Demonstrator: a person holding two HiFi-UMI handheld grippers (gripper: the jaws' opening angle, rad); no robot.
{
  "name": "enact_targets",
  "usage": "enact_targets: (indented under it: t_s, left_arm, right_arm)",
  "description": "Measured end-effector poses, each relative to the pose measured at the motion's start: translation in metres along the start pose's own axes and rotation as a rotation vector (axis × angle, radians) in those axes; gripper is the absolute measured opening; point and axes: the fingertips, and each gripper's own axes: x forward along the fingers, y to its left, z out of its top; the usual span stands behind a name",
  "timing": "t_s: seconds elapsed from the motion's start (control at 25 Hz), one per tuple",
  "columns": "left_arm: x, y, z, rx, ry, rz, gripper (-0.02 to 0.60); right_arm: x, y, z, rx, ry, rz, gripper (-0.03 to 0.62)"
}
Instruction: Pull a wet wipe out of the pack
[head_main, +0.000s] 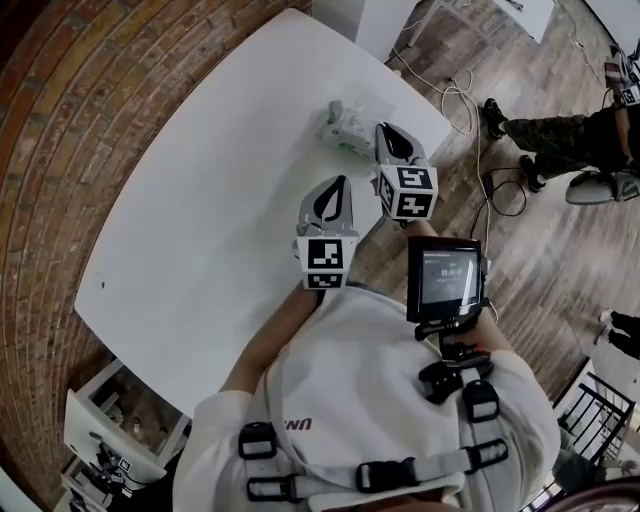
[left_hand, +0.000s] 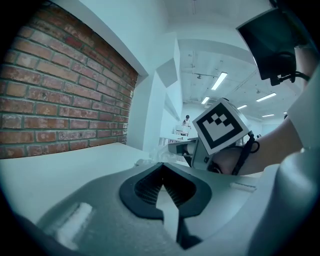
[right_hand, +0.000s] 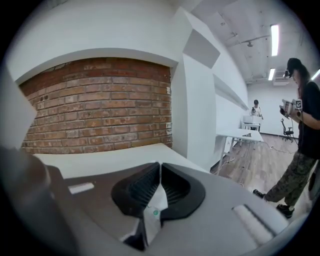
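A crumpled white-and-green wet wipe pack (head_main: 343, 127) lies near the far right edge of the white table (head_main: 200, 200). My right gripper (head_main: 383, 127) has its tips on the pack's right end. In the right gripper view its jaws (right_hand: 159, 165) are closed, and a thin white piece with a green dot (right_hand: 152, 212) shows between them; I cannot tell whether it is the flap or a wipe. My left gripper (head_main: 338, 182) hovers just short of the pack, shut and empty (left_hand: 162, 165). From the left gripper view the pack (left_hand: 152, 159) sits ahead beside the right gripper's marker cube (left_hand: 220, 130).
Both grippers work beside the table's right edge. Past that edge, cables (head_main: 470, 110) trail over the wooden floor and a person (head_main: 570, 140) stands there. A small screen (head_main: 445, 280) hangs at my chest. A brick wall (right_hand: 100, 110) runs along the table's far side.
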Motion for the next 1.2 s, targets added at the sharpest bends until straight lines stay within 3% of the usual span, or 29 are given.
enact_targets:
  t_s: [0.44,0.68,0.92,1.2]
  left_arm:
    - [-0.003,-0.002,0.004,-0.004,-0.015,-0.008,0.003]
    - [-0.013,0.011,0.015,-0.011,-0.051,0.054,0.003]
    - [-0.040,0.039,0.035,-0.030,-0.130,0.158,0.003]
    - [-0.047,0.043,0.029,-0.039,-0.114,0.166,0.003]
  right_arm:
    - [-0.032,0.006,0.079,-0.046,-0.215,-0.010,0.015]
    - [-0.047,0.048,0.104,-0.082,-0.298,0.131,0.015]
    - [-0.043,0.091,0.060,-0.073,-0.204,0.260,0.015]
    - [-0.031,0.128,-0.026,-0.095,0.001,0.331,0.017]
